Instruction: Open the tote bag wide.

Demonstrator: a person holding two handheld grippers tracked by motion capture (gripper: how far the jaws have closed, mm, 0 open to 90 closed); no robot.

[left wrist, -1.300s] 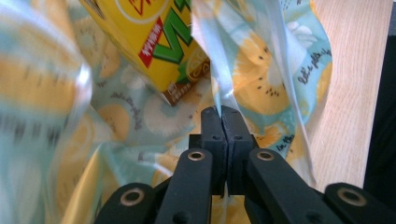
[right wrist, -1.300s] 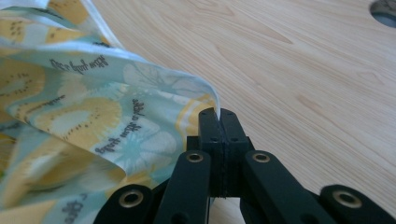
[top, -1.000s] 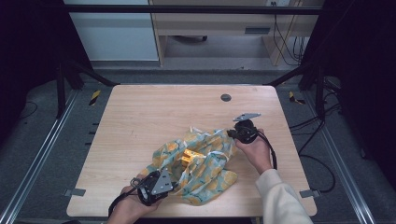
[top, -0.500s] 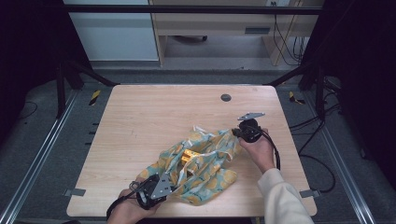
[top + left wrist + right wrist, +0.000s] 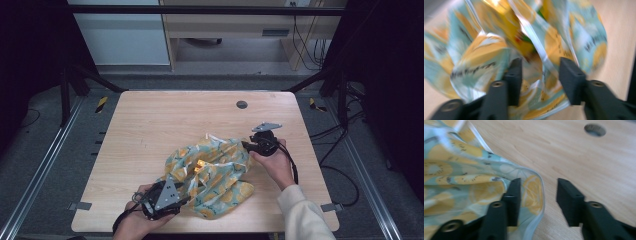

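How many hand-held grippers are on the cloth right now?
2. The left hand-held gripper sits at the lemon-print cloth's near-left corner, the right hand-held gripper at its far-right edge; both have just been opening, cloth between them.

Black claws (image 5: 537,202), grey plate, black cables, seemingly cream sleeve (image 5: 305,220)

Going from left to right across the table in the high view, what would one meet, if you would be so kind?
Left tool → lemon-print cloth → right tool.

Motion blur smears the patterned cloth (image 5: 529,50); its print lettering stays unreadable.
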